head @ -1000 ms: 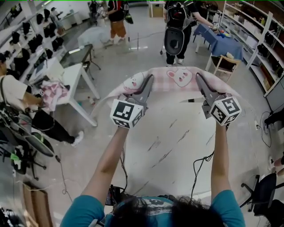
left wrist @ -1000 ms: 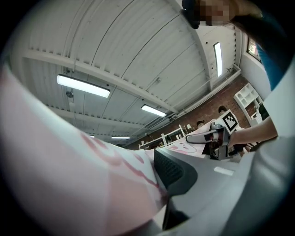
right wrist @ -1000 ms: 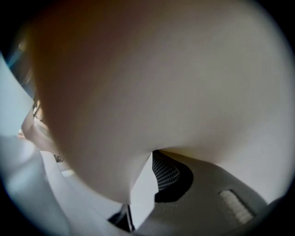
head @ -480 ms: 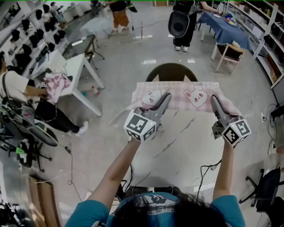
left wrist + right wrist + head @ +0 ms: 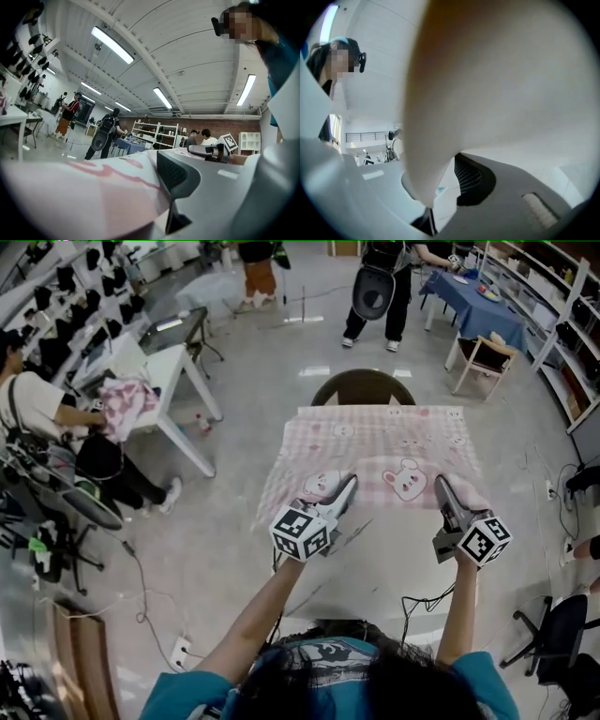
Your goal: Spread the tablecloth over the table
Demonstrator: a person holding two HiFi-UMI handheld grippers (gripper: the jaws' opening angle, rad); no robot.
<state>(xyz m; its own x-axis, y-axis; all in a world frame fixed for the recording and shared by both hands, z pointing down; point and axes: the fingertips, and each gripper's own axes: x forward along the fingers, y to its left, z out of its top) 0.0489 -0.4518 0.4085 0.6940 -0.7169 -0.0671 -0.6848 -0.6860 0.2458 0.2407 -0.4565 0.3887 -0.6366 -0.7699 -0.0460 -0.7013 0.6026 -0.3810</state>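
Fingers (image 5: 339, 500) of the left gripper (image 5: 349, 484) and of the right gripper (image 5: 440, 486) are clenched on the near hem of the pink tablecloth (image 5: 384, 437) in the head view. That cloth lies flat over the far half of the round white table (image 5: 375, 568). Its far hem is at the table's far edge and its left side reaches past the left edge. The near half of the table is bare. The two grippers sit low over the middle of the table, well apart, one at each near corner of the cloth. A dark chair (image 5: 364, 388) stands just beyond the far edge.

From the left gripper view, pink cloth with red print fills the lower left and is pinched against a dark ribbed pad (image 5: 176, 173). The right gripper shows beyond it, level with it.

From the right gripper view, pale cloth covers most of the picture and runs down into the gap between the jaws, beside the dark pad. These jaws have just been closing tighter on the cloth.
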